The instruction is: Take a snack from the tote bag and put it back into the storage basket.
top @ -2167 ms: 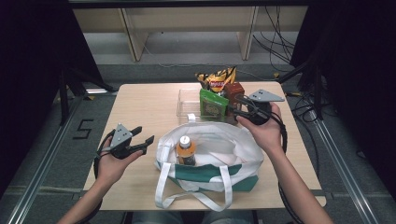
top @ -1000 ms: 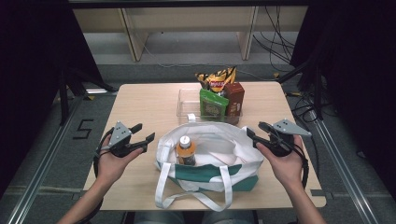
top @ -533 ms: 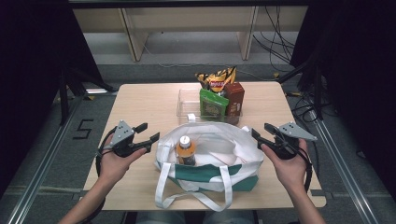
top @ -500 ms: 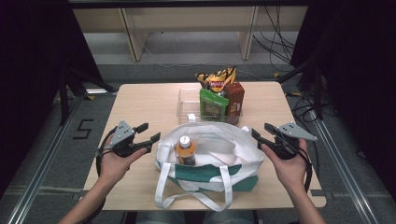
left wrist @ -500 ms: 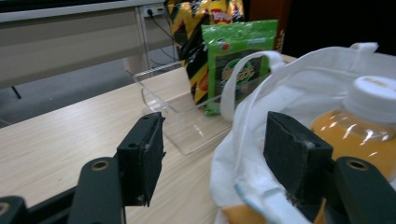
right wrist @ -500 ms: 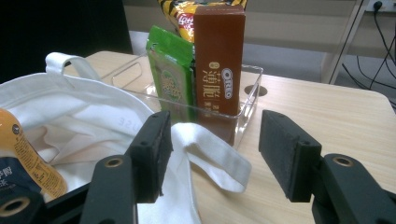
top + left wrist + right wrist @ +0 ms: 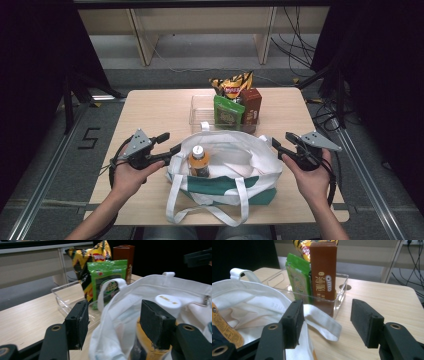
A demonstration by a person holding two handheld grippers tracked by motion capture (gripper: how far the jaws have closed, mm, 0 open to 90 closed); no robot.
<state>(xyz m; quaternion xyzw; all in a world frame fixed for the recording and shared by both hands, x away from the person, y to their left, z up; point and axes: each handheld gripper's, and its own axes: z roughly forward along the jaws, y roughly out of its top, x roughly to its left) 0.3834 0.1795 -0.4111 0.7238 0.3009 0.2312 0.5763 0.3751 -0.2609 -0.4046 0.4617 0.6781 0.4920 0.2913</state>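
A white tote bag (image 7: 225,185) with a green base stands open at the table's near middle. An orange-labelled bottle (image 7: 199,161) with a white cap (image 7: 168,302) stands upright inside it. My left gripper (image 7: 170,142) is at the bag's left rim. Its jaws are open and have just been closing a little. In the left gripper view (image 7: 116,325) the bag's cloth wall rises between the pads, which do not press on it. My right gripper (image 7: 281,141) is open at the bag's right rim. In the right gripper view (image 7: 333,325) a white strap (image 7: 324,321) lies between its jaws.
Behind the bag a clear tray (image 7: 200,107) holds a green snack packet (image 7: 228,112), a brown box (image 7: 251,102) and a yellow chip bag (image 7: 231,85). The bag's handles (image 7: 205,212) hang toward the front edge. Bare wood lies to the far left.
The right gripper came back from the snack tray to the bag's right rim and then stayed there. The left gripper moved right and slightly up to the bag's left rim.
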